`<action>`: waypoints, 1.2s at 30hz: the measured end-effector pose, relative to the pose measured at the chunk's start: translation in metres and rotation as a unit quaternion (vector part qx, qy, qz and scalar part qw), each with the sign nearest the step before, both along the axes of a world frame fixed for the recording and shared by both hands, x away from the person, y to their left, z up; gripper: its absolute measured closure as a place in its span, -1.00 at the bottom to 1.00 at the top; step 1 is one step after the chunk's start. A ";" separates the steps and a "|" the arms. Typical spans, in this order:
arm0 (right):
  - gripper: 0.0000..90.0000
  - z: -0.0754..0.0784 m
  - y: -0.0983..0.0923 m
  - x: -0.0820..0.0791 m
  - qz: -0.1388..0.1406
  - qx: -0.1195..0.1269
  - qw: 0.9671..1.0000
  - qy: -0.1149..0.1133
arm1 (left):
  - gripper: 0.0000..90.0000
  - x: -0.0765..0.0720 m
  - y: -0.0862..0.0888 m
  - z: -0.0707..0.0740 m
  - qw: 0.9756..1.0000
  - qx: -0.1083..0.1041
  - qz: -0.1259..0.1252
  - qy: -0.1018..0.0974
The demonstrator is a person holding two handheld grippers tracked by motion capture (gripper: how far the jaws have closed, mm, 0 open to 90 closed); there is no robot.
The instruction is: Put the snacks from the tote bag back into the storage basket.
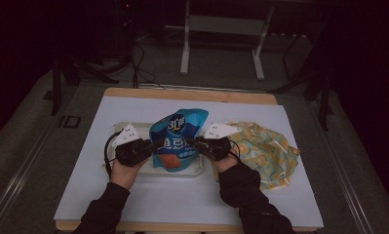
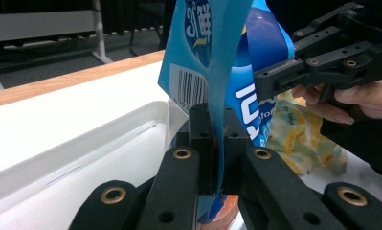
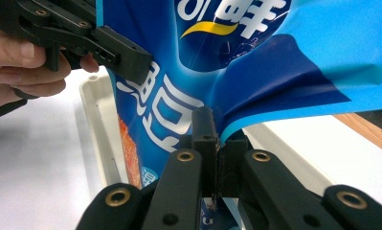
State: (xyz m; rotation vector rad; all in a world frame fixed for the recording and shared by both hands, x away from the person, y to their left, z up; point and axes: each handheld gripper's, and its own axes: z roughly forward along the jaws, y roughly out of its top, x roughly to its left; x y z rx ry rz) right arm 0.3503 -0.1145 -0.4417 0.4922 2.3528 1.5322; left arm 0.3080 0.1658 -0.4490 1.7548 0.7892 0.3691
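I pinch the blue snack bag [image 1: 177,140] with both tools: left tool [image 1: 154,145], right tool [image 1: 194,142], each clamped on one edge. Gripping opposite sides keeps it upright over the white tray [image 1: 144,127].

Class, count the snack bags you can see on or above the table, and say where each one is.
2. The blue foil snack bag is held from both sides by the left gripper and right gripper over the white plastic tray. The yellow patterned bag lies beside the tray, on the right.

left gripper [image 2: 216,143]: clamped on blue snack bag [image 2: 212,57] edge | white tray [image 2: 83,158] below | right gripper [image 2: 294,76] on bag's far side
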 end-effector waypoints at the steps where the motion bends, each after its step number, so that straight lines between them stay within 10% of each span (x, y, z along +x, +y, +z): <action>1: 0.97 0.000 0.000 -0.001 0.000 0.000 1.000 0.000 | 0.94 -0.001 0.000 0.000 1.000 0.002 0.001 -0.002; 8: 0.77 0.002 -0.003 0.000 0.000 0.006 1.000 0.010 | 0.75 -0.001 0.000 0.001 1.000 0.000 -0.004 0.002; 27: -0.67 0.008 -0.018 0.002 0.001 0.035 0.999 0.039 | -0.97 -0.006 0.002 -0.001 1.000 -0.022 0.004 0.019; 36: -0.68 0.008 -0.028 -0.001 -0.008 0.013 0.999 0.030 | -0.97 -0.010 0.008 -0.008 0.999 -0.037 0.010 0.023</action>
